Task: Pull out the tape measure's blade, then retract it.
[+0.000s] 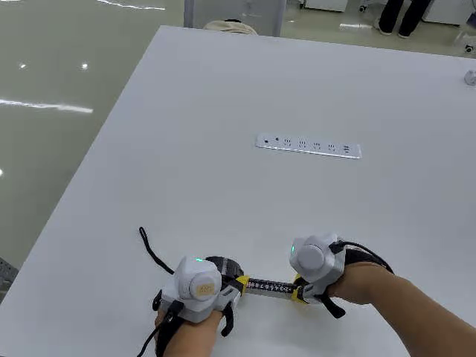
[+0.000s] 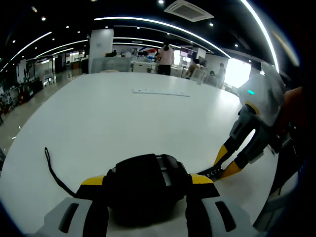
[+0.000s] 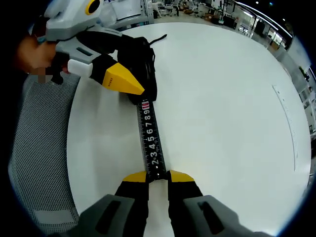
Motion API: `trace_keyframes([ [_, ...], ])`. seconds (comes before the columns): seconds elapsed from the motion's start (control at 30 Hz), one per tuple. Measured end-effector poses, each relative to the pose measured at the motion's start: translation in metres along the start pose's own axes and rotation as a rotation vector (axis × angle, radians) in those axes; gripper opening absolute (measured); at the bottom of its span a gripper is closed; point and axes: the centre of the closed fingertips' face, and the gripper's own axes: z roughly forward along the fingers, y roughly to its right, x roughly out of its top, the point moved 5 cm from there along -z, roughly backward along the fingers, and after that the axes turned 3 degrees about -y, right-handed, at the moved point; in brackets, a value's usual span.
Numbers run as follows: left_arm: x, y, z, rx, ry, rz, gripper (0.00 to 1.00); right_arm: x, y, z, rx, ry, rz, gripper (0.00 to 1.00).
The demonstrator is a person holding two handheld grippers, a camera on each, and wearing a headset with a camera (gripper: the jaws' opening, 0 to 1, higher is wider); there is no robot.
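The tape measure rests on the white tabletop, its black case gripped from both sides by the left claw, whose yellow-tipped jaws are clenched around it. From the case the blade runs out straight and flat, a short run of printed numerals showing, to the right claw, which is pinched shut on the blade's free end. The blade's long axis therefore lies along the line from case to right claw, across the person's front in the head view, and the right claw is the one that governs its length. Only a short stretch is drawn, so I judge the pull-out far from finished; lengthening it calls for the right claw to travel directly away from the case along that axis while the left pins the case down. A black strap trails from the case on the side opposite the blade, and a power strip lies well beyond the case, up the tabletop
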Motion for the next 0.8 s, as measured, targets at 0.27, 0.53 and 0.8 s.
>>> trace_keyframes([
  [0.27, -0.001, 0.0, 0.0, -0.006, 0.0, -0.005, 0.6, 0.004, -0.001, 0.001, 0.004, 0.005, -0.008, 0.13],
  [0.53, 0.0, 0.0, 0.0, -0.007, -0.007, 0.006, 0.6, 0.008, -0.001, 0.003, 0.0, 0.008, -0.005, 0.13],
  [0.8, 0.0, 0.0, -0.001, -0.008, -0.004, 0.011, 0.59, 0.012, -0.002, 0.003, 0.002, 0.013, -0.004, 0.13],
])
